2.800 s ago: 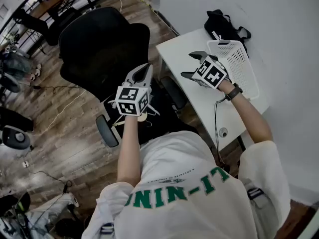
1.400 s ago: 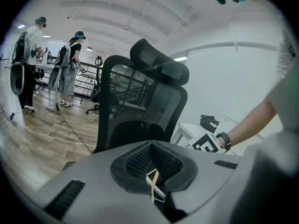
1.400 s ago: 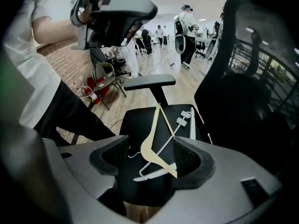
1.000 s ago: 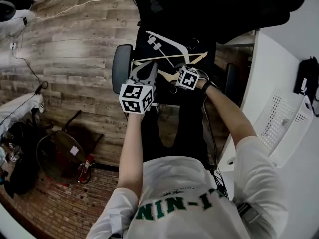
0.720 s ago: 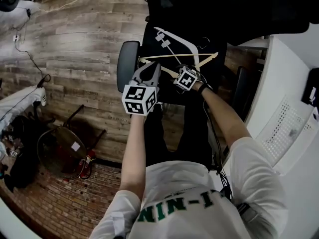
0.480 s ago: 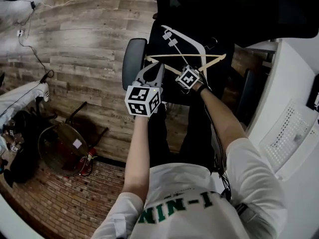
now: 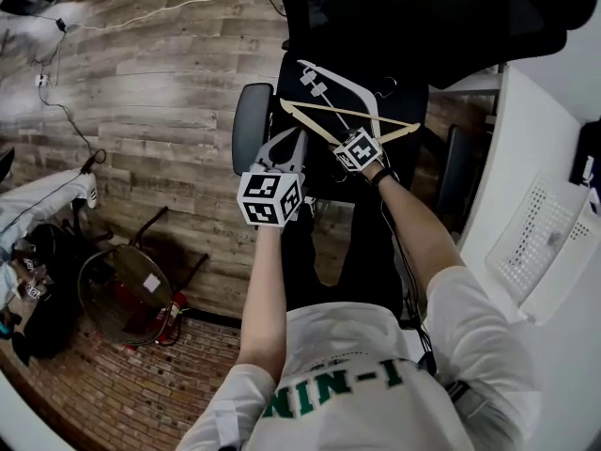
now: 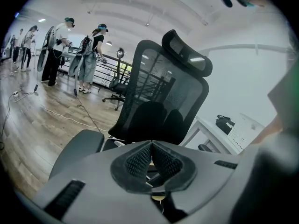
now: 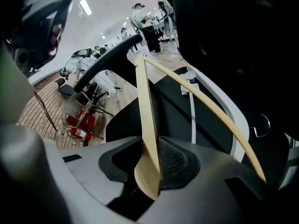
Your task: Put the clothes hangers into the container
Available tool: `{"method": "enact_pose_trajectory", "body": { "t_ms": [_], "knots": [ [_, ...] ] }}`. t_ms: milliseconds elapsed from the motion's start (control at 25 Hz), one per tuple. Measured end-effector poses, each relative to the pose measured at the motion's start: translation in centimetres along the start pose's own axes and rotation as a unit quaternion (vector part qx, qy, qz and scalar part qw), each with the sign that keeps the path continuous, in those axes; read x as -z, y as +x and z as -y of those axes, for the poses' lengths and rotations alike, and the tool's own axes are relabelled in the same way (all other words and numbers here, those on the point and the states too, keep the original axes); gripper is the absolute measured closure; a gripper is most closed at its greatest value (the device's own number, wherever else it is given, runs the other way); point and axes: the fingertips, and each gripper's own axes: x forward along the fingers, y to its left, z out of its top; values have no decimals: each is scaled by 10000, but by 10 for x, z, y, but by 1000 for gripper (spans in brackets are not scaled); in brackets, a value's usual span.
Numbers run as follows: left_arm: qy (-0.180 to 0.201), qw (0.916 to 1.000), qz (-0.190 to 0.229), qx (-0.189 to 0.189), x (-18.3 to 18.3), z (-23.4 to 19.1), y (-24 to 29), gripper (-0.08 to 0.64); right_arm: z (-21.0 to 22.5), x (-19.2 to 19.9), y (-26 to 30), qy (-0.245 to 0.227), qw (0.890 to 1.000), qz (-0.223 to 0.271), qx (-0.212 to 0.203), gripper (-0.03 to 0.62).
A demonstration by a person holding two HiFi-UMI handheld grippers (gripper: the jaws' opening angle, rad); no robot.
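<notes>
A wooden hanger [image 7: 349, 115] lies across the black chair seat [image 7: 324, 172], over a white plastic hanger [image 7: 340, 82]. My right gripper [image 7: 346, 139] is at the wooden hanger's near end; its jaws are closing and the pads press on the wood [image 9: 148, 125], with the white hanger [image 9: 233, 112] beyond. My left gripper [image 7: 297, 135] hovers to the left over the seat's front edge, shut with nothing in it; its pads [image 8: 140, 160] meet. The white perforated container [image 7: 545, 242] lies on the white table at the right.
The chair's backrest [image 8: 163, 97] and armrest [image 7: 252, 125] hem in the seat. A black bag [image 7: 590, 163] sits by the container. A wire basket with red items [image 7: 122, 294] stands on the wood floor at left. Several people [image 8: 56, 45] stand far off.
My right gripper left the table by the container, came over the chair seat and closed on the wooden hanger's end. The left gripper stayed shut beside it.
</notes>
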Motion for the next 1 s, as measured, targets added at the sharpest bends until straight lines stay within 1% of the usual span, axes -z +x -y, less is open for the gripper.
{"method": "enact_pose_trajectory", "body": {
  "t_ms": [120,240,400,560,840,1000],
  "knots": [
    [11,10000,38,33,-6,8,-7,546,-5,-11,-21,56,9996,261,8,466],
    [99,9998,118,106,-18,18,-12,546,-4,-27,-48,232,9979,607,60,466],
    [215,9993,216,209,-40,30,-19,546,-5,-50,-86,576,9920,1126,50,468],
    [294,9984,383,309,-69,47,-31,546,-9,-79,-143,569,9849,1622,191,468],
    [437,9960,604,502,-114,75,-47,546,-24,-116,-255,669,9648,2501,454,466],
    [743,9927,670,675,-136,102,-60,546,-43,-130,-316,730,9493,3009,549,467]
  ]
}}
